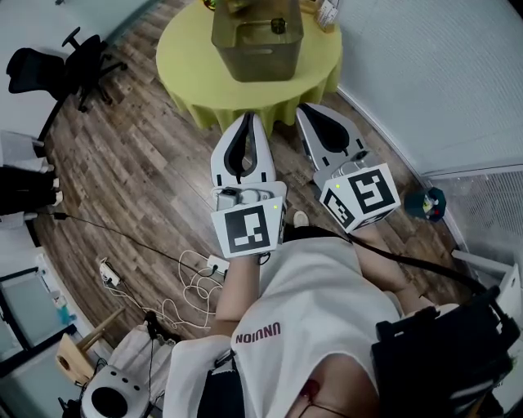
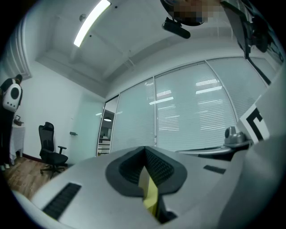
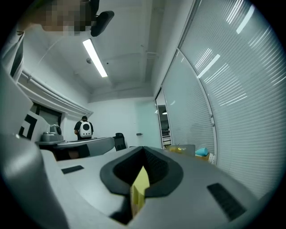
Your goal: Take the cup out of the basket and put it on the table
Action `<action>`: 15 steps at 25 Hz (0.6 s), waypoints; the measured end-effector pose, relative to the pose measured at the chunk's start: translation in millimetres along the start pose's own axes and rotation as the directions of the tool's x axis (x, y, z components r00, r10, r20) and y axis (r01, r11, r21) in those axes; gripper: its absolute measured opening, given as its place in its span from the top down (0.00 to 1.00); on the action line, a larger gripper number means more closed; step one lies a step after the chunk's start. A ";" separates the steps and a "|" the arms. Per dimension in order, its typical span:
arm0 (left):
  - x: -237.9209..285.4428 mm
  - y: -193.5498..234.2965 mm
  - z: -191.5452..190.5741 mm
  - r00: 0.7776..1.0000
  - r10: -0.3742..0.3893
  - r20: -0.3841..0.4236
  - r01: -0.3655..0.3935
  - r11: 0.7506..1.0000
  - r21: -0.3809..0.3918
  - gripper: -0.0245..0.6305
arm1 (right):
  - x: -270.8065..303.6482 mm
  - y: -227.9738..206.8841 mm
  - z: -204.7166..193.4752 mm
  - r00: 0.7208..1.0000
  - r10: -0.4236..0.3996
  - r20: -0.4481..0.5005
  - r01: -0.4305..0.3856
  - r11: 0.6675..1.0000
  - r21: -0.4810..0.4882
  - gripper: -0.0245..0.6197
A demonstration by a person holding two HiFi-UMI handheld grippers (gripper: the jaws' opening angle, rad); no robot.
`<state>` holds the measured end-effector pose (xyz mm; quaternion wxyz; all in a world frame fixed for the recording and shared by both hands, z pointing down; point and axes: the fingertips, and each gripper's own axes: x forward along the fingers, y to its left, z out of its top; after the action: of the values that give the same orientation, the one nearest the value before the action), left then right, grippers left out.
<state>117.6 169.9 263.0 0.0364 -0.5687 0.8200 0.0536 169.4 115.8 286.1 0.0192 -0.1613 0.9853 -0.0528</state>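
Observation:
An olive metal basket stands on a round table with a yellow-green cloth at the top of the head view. A small dark thing shows inside it near the far rim; I cannot tell that it is the cup. My left gripper and right gripper are held side by side over the floor, their tips just short of the table's near edge. Both are shut with nothing between the jaws. In the right gripper view the basket appears small beyond the shut gripper. The left gripper faces a glass wall.
A black office chair stands at the far left on the wood floor. White cables and a power strip lie near my feet. A wall with blinds runs along the right. A person with a white backpack stands far off.

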 end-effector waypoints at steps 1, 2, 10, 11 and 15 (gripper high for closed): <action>-0.8 1.4 -0.8 1.000 0.001 -0.001 -0.001 1.000 -0.001 0.94 | 0.5 -0.1 -0.9 1.000 -0.004 0.000 0.004 1.000 0.001 0.93; -1.5 3.0 -1.4 1.000 0.002 -0.002 -0.002 1.000 -0.001 0.94 | 1.1 0.0 -1.7 1.000 -0.007 0.000 0.007 1.000 0.001 0.93; 10.3 21.1 7.0 0.999 -0.042 0.027 0.041 0.998 0.048 0.94 | 17.4 -3.5 0.8 0.999 -0.043 0.008 0.043 0.999 -0.024 0.93; 12.8 23.9 11.3 0.998 -0.053 0.039 0.051 0.997 0.059 0.94 | 20.5 -2.4 2.9 0.999 -0.045 0.014 0.046 0.998 -0.035 0.93; 20.3 35.5 26.1 0.994 -0.077 0.083 0.069 0.994 0.089 0.94 | 34.3 3.3 7.9 0.997 -0.067 0.027 0.069 0.994 -0.079 0.93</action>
<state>77.2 166.7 236.4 0.0981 -0.5933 0.7979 0.0417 136.3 107.2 277.2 0.0229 -0.1960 0.9803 -0.0119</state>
